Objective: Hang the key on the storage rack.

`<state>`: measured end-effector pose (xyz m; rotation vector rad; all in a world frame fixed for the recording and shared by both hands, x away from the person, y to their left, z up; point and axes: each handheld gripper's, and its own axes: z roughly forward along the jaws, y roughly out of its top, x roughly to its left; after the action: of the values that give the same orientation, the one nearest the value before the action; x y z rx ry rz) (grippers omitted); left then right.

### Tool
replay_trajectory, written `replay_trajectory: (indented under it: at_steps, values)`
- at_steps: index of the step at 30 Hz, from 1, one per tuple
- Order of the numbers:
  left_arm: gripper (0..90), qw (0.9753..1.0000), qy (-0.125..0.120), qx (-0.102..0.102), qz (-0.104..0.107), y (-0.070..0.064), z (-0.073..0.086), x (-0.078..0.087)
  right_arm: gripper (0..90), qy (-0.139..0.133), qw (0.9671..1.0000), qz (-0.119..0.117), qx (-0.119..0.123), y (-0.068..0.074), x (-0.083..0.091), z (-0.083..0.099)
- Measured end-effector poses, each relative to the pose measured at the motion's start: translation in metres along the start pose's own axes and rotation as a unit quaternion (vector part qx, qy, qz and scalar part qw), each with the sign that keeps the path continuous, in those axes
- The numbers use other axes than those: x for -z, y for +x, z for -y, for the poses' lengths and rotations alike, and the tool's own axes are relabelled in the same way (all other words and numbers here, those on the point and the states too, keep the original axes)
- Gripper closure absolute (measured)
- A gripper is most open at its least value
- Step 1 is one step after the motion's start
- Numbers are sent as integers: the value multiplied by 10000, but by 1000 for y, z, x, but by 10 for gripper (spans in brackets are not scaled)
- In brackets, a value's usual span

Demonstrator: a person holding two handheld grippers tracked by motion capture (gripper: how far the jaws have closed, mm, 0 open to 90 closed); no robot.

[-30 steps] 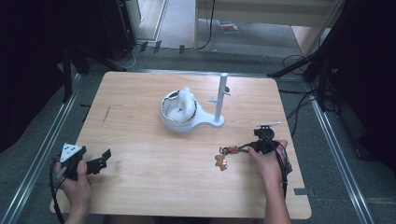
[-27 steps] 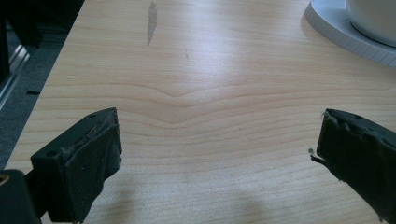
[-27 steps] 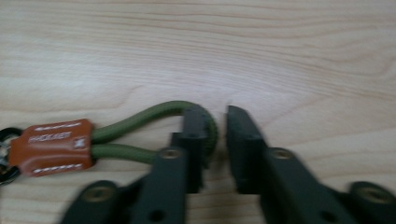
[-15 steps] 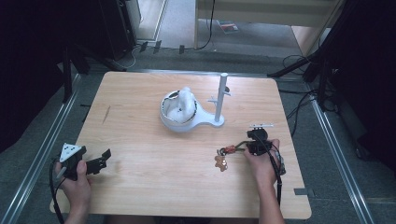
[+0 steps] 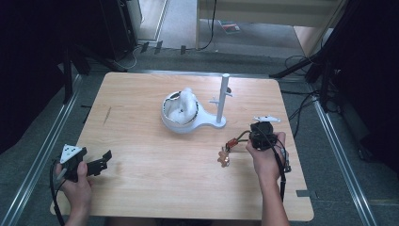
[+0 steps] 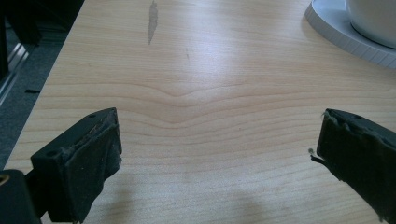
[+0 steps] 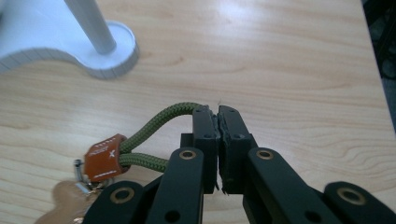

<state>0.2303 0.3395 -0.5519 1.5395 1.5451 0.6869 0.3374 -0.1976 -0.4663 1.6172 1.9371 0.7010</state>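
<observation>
A keychain (image 5: pixel 225 153) with an olive cord loop (image 7: pixel 156 122), an orange tab (image 7: pixel 102 158) and a pale wooden charm lies on the table right of centre. My right gripper (image 5: pixel 242 138) points left at it. In the right gripper view its jaws (image 7: pixel 218 122) are shut together with the cord loop caught at the left jaw's tip. A white stand (image 5: pixel 221 101) with an upright pole and a bowl-shaped dish (image 5: pixel 181 113) sits behind, at mid table. My left gripper (image 5: pixel 101 160) rests near the front left corner, open (image 6: pixel 217 154) over bare wood.
The stand's round foot (image 7: pixel 112 51) lies just beyond the keychain. The dish's rim (image 6: pixel 345 35) shows far right of the left jaws. Metal rails (image 5: pixel 42 155) run along both table sides, with cables and dark equipment behind.
My right hand has shifted a little up and left with the cord still in the jaws, dragging the keychain slightly. The left gripper has stayed still.
</observation>
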Motion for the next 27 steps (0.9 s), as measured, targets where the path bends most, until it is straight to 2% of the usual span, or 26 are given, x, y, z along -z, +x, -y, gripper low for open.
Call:
replay_trajectory:
  at_steps: [11, 17, 23, 27]
  values:
    - [5, 10000, 9, 0, -5, 0, 0, 0, 883, -729, 9971, 7, 236, 11, 24, -11]
    - [6, 10000, 8, 0, -7, 0, 0, 0, 883, -1100, 9934, 23, 312, 14, 36, -16]
    - [6, 10000, -2, 24, -6, 0, 0, 0, 883, -1515, 9877, 2, 396, 19, 48, -24]
    - [6, 10000, 10, 4, -3, 0, 0, 0, 883, -1685, 9847, 9, 454, 23, 53, -30]
